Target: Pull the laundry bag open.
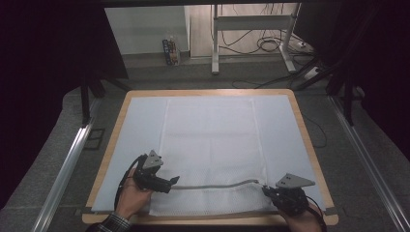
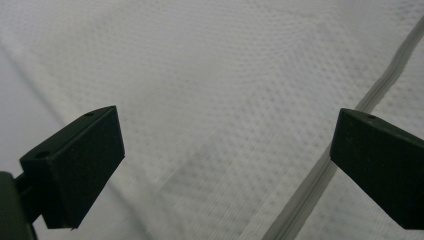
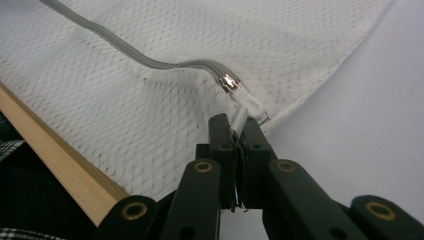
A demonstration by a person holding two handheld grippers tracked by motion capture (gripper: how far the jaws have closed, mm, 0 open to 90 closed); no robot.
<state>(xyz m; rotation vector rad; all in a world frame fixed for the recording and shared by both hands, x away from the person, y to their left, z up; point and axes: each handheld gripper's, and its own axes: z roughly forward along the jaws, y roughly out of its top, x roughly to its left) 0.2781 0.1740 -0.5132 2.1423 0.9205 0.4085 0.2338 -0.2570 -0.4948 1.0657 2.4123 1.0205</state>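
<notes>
A white mesh bag lies flat on the table, with a grey zipper running across its near end. My left gripper hovers at the zipper's left end; in the left gripper view its jaws stand wide apart over the mesh, touching nothing, with the zipper passing near the right jaw. My right gripper is at the zipper's right end. In the right gripper view it is shut on the white zipper pull, just behind the metal slider. The zipper tape bows upward.
A pale blue sheet covers the wooden table, whose near edge runs close to my right gripper. Metal rails flank the table. Desk legs and loose cables lie on the floor beyond.
</notes>
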